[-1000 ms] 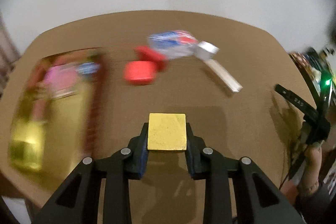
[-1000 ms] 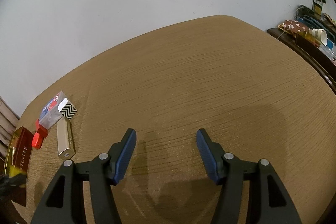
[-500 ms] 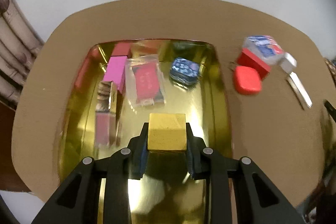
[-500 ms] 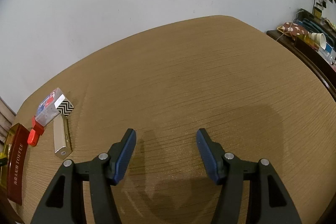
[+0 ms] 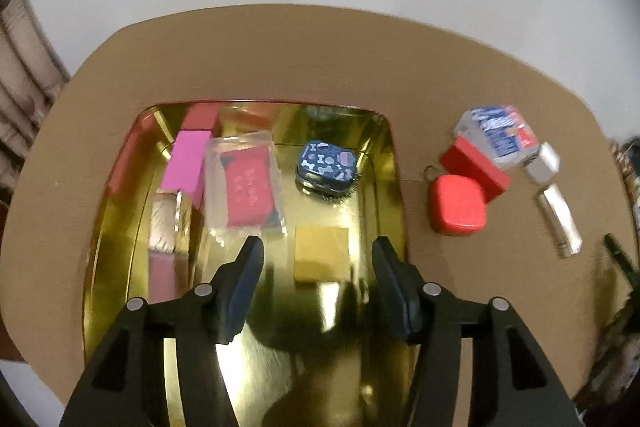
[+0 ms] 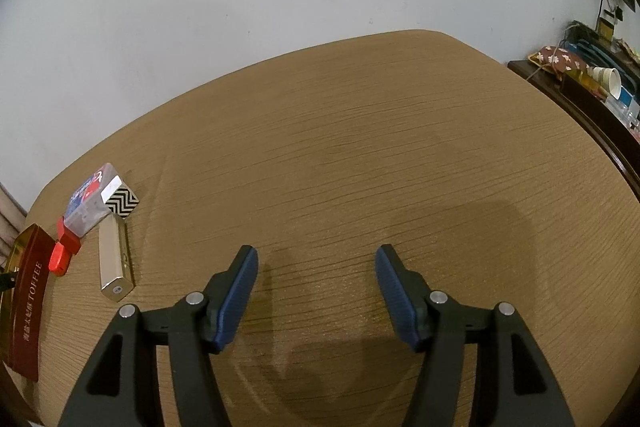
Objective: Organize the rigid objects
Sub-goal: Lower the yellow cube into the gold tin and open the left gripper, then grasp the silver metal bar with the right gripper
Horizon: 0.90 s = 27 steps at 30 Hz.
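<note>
Gold square block (image 5: 321, 254) lies flat in the gold-lined rectangular tin (image 5: 380, 163), between the spread jaws of the left gripper (image 5: 318, 259) — untouched; a blue patterned tin (image 5: 327, 165) at twelve o'clock. Right gripper (image 6: 316, 267) — open, empty, above the tan wood-grain table (image 6: 380, 155).

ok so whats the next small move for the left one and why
Probably lift the left hand-held gripper clear and swing toward the red case. Its jaws stand open, the yellow block already lies in the gold tray, and the case sits nearest outside it.
</note>
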Motion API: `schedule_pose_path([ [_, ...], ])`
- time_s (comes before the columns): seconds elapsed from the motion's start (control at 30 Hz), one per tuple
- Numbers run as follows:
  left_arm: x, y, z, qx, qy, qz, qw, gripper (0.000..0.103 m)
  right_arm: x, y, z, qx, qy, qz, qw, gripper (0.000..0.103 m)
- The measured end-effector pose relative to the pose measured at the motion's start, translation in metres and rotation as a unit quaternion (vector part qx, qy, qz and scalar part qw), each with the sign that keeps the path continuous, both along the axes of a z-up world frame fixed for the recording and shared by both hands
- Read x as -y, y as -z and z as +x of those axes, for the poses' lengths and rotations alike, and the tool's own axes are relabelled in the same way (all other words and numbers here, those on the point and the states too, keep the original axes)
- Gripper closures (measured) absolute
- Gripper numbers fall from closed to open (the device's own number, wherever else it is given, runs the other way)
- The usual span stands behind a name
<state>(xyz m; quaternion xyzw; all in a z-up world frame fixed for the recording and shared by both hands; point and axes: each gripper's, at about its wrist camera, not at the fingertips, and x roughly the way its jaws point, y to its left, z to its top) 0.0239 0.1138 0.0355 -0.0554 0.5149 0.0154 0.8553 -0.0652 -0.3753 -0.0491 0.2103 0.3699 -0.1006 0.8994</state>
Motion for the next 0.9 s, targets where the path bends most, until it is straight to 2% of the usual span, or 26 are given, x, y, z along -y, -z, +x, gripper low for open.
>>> schedule_pose_path([
  [0.07,-0.002,-0.015,-0.022,0.021,-0.012,-0.012,0.9996,0.045,-0.001,0.0,0.0,-0.002,0.0,-0.003,1.0,0.04],
  [0.17,0.0,-0.036,-0.073,0.065,-0.034,0.006,0.9973,0.039,-0.005,-0.002,0.001,-0.003,-0.005,-0.012,1.0,0.04],
  [0.27,0.002,-0.044,-0.12,0.091,-0.049,0.016,0.9945,0.031,-0.022,-0.013,0.001,0.011,-0.06,-0.018,0.998,0.04],
  [0.3,0.002,-0.045,-0.127,0.094,-0.054,0.019,0.9939,0.029,-0.038,-0.023,0.002,0.017,-0.096,-0.027,0.995,0.04],
  [0.33,0.001,-0.042,-0.139,0.097,-0.062,0.023,0.9931,0.027,-0.048,-0.029,0.002,0.023,-0.118,-0.029,0.992,0.04],
  [0.37,0.001,-0.038,-0.154,0.096,-0.071,0.027,0.9925,0.027,-0.066,-0.04,0.006,0.028,-0.163,-0.023,0.986,0.04],
  [0.47,-0.002,-0.019,-0.182,0.088,-0.099,0.038,0.9904,0.027,-0.111,-0.056,0.026,0.003,-0.246,-0.039,0.969,0.04],
  [0.57,-0.012,0.001,-0.206,0.08,-0.128,0.042,0.9877,0.027,-0.132,-0.058,0.048,-0.02,-0.271,-0.066,0.96,0.04],
  [0.7,-0.023,0.025,-0.22,0.054,-0.142,0.042,0.9875,0.027,-0.146,-0.051,0.079,-0.058,-0.286,-0.064,0.954,0.041],
  [0.8,-0.029,0.034,-0.216,0.039,-0.145,0.031,0.9881,0.027,-0.152,-0.044,0.091,-0.074,-0.287,-0.064,0.953,0.049],
  [0.87,-0.03,0.033,-0.217,0.044,-0.147,0.025,0.9879,0.027,-0.158,-0.035,0.099,-0.104,-0.282,-0.074,0.951,0.072],
  [0.9,-0.03,0.033,-0.217,0.047,-0.144,0.026,0.9882,0.027,-0.159,-0.031,0.101,-0.113,-0.277,-0.079,0.951,0.073],
])
